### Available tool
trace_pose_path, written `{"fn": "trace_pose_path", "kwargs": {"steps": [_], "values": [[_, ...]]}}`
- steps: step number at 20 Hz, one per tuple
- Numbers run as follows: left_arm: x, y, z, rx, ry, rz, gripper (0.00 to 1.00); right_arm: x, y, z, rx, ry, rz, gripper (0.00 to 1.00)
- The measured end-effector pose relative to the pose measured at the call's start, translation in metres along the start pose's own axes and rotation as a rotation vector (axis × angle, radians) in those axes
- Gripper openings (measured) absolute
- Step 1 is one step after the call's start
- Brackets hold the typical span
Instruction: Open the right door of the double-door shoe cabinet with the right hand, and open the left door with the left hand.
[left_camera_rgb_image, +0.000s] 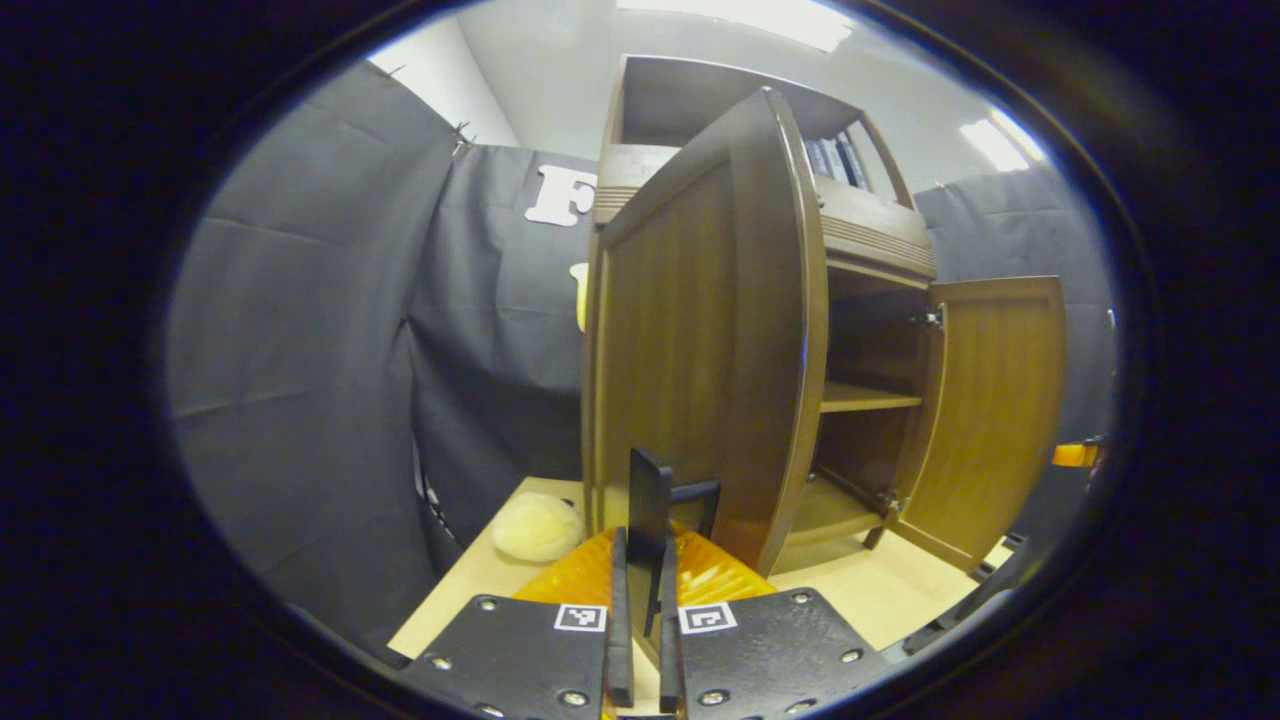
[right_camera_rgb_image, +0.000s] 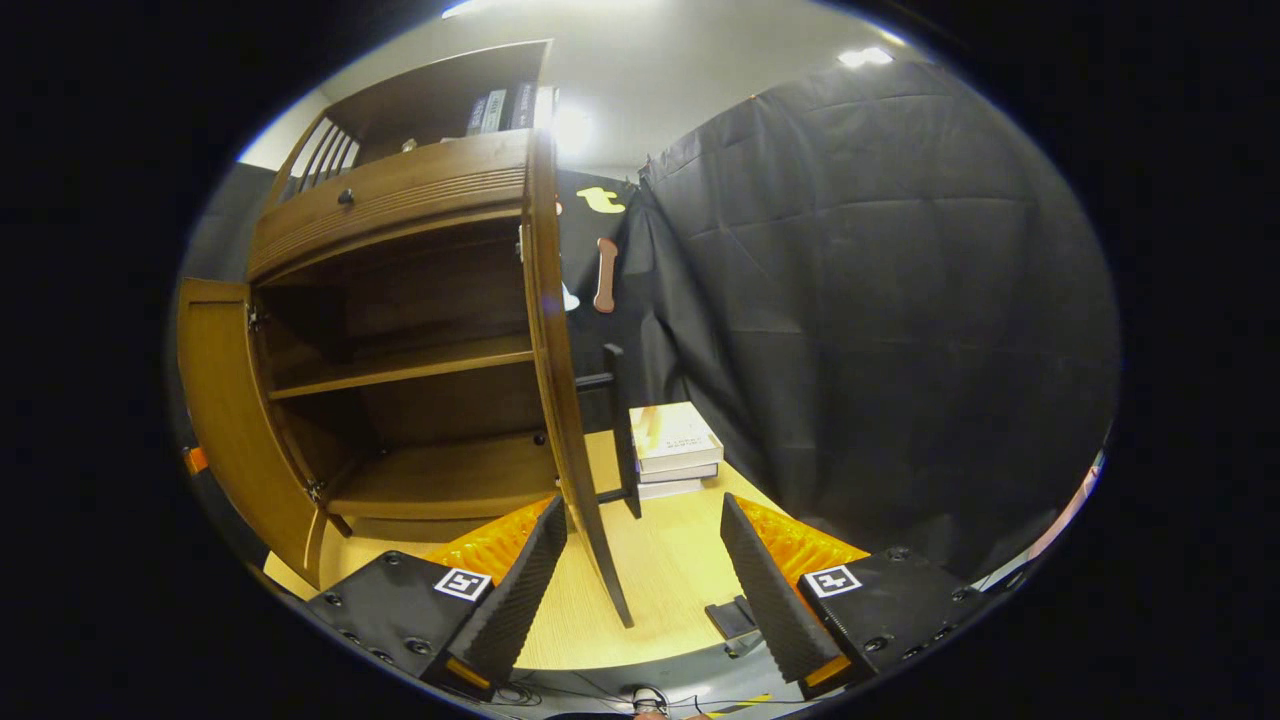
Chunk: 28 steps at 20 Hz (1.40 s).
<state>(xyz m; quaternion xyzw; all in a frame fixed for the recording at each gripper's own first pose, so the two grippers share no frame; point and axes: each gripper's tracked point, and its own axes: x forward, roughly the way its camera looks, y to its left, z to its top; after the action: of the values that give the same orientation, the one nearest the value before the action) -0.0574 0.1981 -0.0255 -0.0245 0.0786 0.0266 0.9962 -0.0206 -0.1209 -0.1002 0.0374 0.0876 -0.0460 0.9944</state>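
Black padded fingers of the left gripper (left_camera_rgb_image: 640, 640) sit at the bottom centre of the left gripper view, clenched on the black bar handle (left_camera_rgb_image: 650, 505) of the brown wooden left door (left_camera_rgb_image: 700, 340), which stands swung out edge-on through the middle of the frame. At the lower right of that view the matching right door (left_camera_rgb_image: 990, 410) hangs wide open, baring the cabinet's shelves. In the right gripper view the right gripper (right_camera_rgb_image: 640, 590) is released, its fingers spread at the bottom of the frame, one either side of the right door's thin edge without touching it; that door's black handle (right_camera_rgb_image: 620, 430) stands just above centre, with a stack of pale books (right_camera_rgb_image: 675, 450) on the light wooden counter (right_camera_rgb_image: 660, 570) behind. Both doors look open, so the task seems nearly done. The next move probably calls for loosening the left gripper and drawing both back without nudging the doors.
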Motion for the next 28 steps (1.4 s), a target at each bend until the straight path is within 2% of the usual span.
{"fn": "trace_pose_path", "kwargs": {"steps": [2,3,5,6,7,8,9,10,16,17,18,20,24,25,28], "values": [[-0.003,0.033,-0.002,0.005,-0.011,0.035,0.1,0.001,0.011,-0.009,-0.013,0.014,0.028,0.98],[-0.003,0.049,-0.001,0.002,-0.019,0.043,0.11,0.0,0.017,-0.011,-0.022,0.019,0.038,0.98],[-0.004,0.068,-0.002,0.0,-0.015,0.008,0.12,0.003,0.03,-0.015,-0.033,0.034,0.067,0.98],[-0.002,0.071,-0.002,0.01,-0.014,-0.014,0.11,0.003,0.036,-0.016,-0.037,0.043,0.081,0.93],[-0.002,0.072,-0.003,0.027,-0.02,-0.028,0.11,0.001,0.042,-0.017,-0.041,0.051,0.093,0.98],[-0.002,0.072,-0.001,0.036,-0.025,-0.034,0.09,0.003,0.047,-0.016,-0.044,0.052,0.104,0.93],[-0.003,0.077,-0.001,0.032,-0.027,-0.04,0.14,0.005,0.051,-0.015,-0.047,0.049,0.115,0.98],[-0.004,0.08,-0.001,0.032,-0.031,-0.038,0.14,0.005,0.056,-0.012,-0.05,0.044,0.125,0.93],[-0.02,0.085,0.006,0.033,-0.051,-0.01,0.13,0.005,0.065,-0.012,-0.051,0.041,0.159,0.92],[-0.027,0.086,0.009,0.033,-0.055,-0.004,0.13,0.005,0.065,-0.011,-0.052,0.04,0.162,0.98],[-0.037,0.087,0.013,0.036,-0.062,0.003,0.13,0.005,0.065,-0.01,-0.048,0.038,0.166,0.92],[-0.061,0.089,0.024,0.054,-0.083,0.029,0.1,0.006,0.066,-0.008,-0.036,0.032,0.175,0.93],[-0.11,0.087,0.069,0.088,-0.163,0.121,0.12,0.008,0.063,0.004,-0.024,0.016,0.183,0.92],[-0.119,0.088,0.08,0.079,-0.188,0.157,0.12,0.007,0.064,0.006,-0.018,0.013,0.189,0.92],[-0.143,0.077,0.107,-0.007,-0.246,0.186,0.13,0.006,0.065,0.023,0.004,0.0,0.189,0.92]]}}
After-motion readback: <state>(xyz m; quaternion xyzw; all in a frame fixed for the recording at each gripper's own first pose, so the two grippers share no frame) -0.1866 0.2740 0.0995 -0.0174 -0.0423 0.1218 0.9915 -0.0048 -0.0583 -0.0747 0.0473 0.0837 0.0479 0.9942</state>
